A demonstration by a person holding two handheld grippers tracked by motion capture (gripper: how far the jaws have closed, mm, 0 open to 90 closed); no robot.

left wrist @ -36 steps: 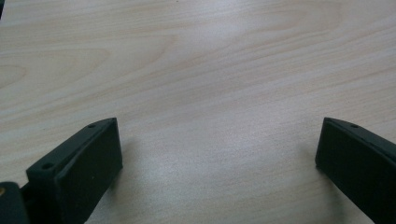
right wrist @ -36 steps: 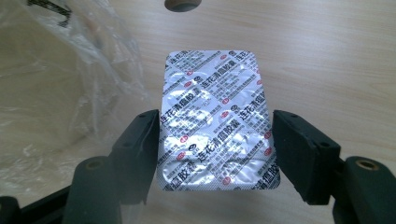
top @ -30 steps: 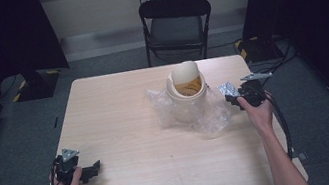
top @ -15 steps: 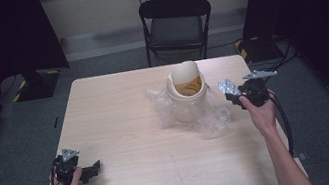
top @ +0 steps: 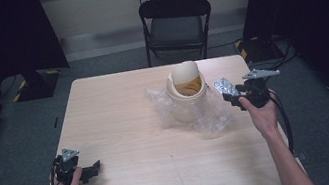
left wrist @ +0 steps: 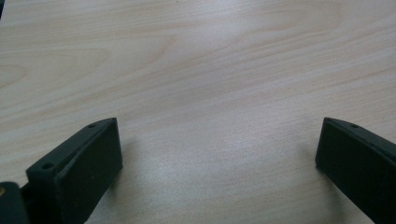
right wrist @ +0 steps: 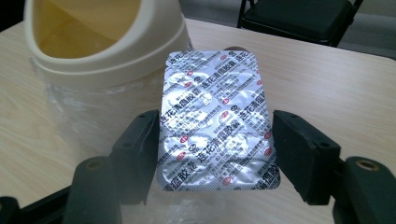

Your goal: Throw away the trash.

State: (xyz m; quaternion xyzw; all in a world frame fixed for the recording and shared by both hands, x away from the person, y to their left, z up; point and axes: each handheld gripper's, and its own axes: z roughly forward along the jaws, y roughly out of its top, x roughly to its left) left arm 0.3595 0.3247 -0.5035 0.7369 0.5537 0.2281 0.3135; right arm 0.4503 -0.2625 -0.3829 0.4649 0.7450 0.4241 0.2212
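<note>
My right gripper (top: 230, 95) is shut on a silver foil blister pack (top: 224, 86), held above the table just right of a cream bin (top: 186, 91). In the right gripper view the blister pack (right wrist: 215, 116) stands upright between the black jaws of the right gripper (right wrist: 215, 137), with the bin's open mouth (right wrist: 93, 37) close ahead at the upper left. A clear plastic bag (top: 212, 116) is crumpled around the bin's base. My left gripper (top: 92, 166) rests on the table near the front left corner. Its jaws stand wide apart over bare wood in the left gripper view (left wrist: 217, 144).
The light wooden table (top: 115, 111) has free room across its left half and front. A black folding chair (top: 175, 19) stands behind the far edge. Cables and dark equipment (top: 261, 48) lie on the floor at the back right.
My right hand has lifted the blister pack a little, staying beside the bin. The left gripper has not moved.
</note>
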